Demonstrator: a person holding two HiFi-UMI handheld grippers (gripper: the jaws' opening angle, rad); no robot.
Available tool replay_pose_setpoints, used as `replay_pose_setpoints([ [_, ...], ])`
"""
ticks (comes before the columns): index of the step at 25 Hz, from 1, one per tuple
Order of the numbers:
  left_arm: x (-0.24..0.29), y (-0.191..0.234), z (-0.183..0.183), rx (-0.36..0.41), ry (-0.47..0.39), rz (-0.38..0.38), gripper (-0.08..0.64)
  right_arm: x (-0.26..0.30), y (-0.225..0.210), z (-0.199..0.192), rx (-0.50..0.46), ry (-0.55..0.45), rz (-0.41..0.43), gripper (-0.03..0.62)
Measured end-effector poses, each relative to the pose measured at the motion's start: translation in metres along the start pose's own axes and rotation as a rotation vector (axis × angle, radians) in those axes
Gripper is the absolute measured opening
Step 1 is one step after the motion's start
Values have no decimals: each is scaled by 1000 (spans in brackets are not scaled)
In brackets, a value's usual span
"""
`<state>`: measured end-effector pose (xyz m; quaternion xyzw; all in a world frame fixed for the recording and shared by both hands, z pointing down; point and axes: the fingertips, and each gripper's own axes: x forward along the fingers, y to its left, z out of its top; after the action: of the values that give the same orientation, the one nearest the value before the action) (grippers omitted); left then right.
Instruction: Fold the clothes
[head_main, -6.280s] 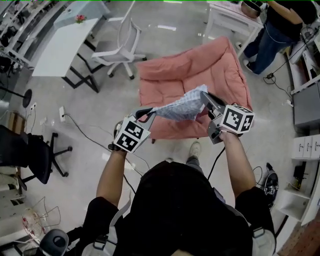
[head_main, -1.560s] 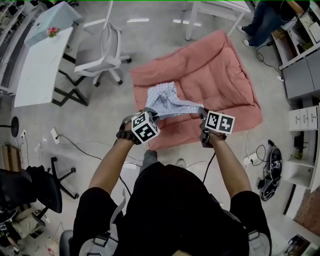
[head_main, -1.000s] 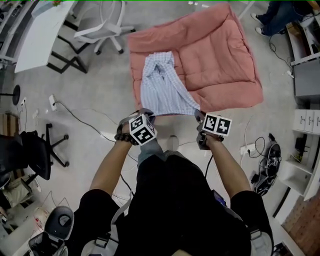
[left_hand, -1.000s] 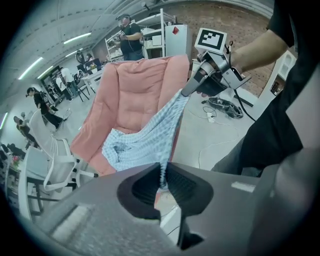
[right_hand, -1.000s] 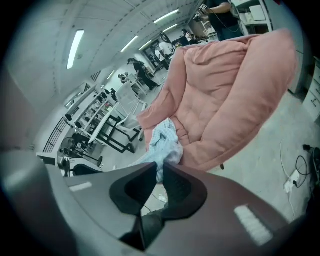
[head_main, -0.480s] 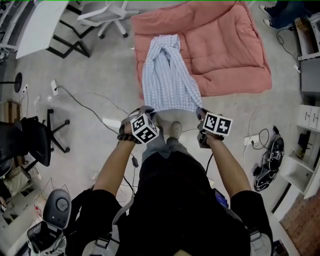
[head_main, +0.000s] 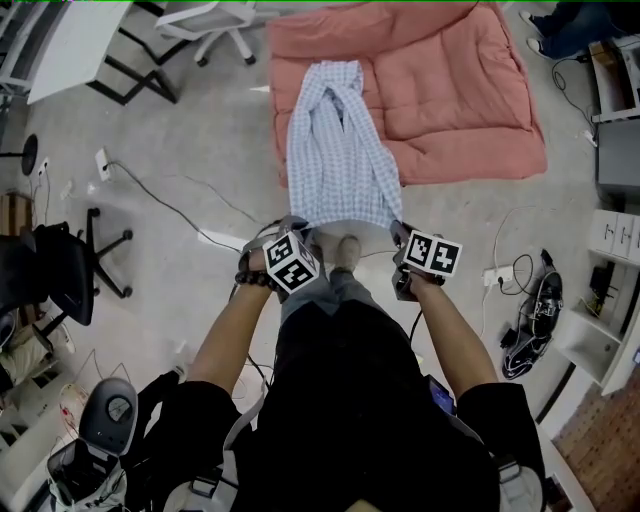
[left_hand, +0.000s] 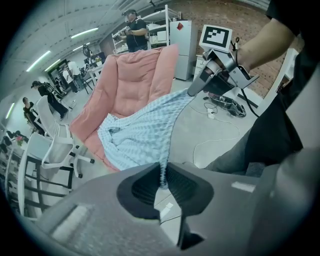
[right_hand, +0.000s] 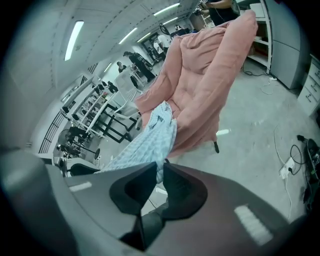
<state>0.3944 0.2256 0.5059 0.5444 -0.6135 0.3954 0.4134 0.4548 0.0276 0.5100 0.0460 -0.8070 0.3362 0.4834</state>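
A light blue checked shirt is stretched out from the pink quilted mat toward me, its collar end on the mat and its hem off the near edge. My left gripper is shut on the hem's left corner, my right gripper shut on the right corner. In the left gripper view the shirt runs into the closed jaws, and the right gripper shows at the far corner. In the right gripper view the shirt enters the closed jaws, with the mat behind it.
White office chair and a white table stand at the upper left. A black chair is at the left. Cables cross the grey floor. Shelving and drawers line the right side. A person stands at the upper right.
Both grippers have drawn the shirt back toward me and lower; the shirt went from bunched on the mat to stretched flat, its hem now past the mat's near edge.
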Motion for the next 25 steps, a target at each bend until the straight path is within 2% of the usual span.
replay_pose_setpoints([
  [4, -9, -1, -2, 20, -13, 20, 41, -7, 11, -2, 0, -25, 8, 41],
  [11, 8, -7, -7, -3, -19, -26, 48, 6, -1, -20, 13, 3, -33, 46],
  [12, 10, -5, -7, -6, -21, -26, 56, 8, -2, -20, -3, 2, -41, 57],
  [14, 14, -3, -9, -12, -19, -34, 117, 12, -3, -19, -46, 2, -63, 132],
  [16, 16, -4, -12, -20, -14, -55, 130, 14, -5, -21, -71, 17, -76, 179],
  [20, 15, -4, -16, -27, -9, -78, 141, 15, -8, -19, -52, 21, -92, 186],
  [25, 9, 17, -11, -65, -42, -76, 141, 21, 2, 0, -63, 2, -91, 178],
])
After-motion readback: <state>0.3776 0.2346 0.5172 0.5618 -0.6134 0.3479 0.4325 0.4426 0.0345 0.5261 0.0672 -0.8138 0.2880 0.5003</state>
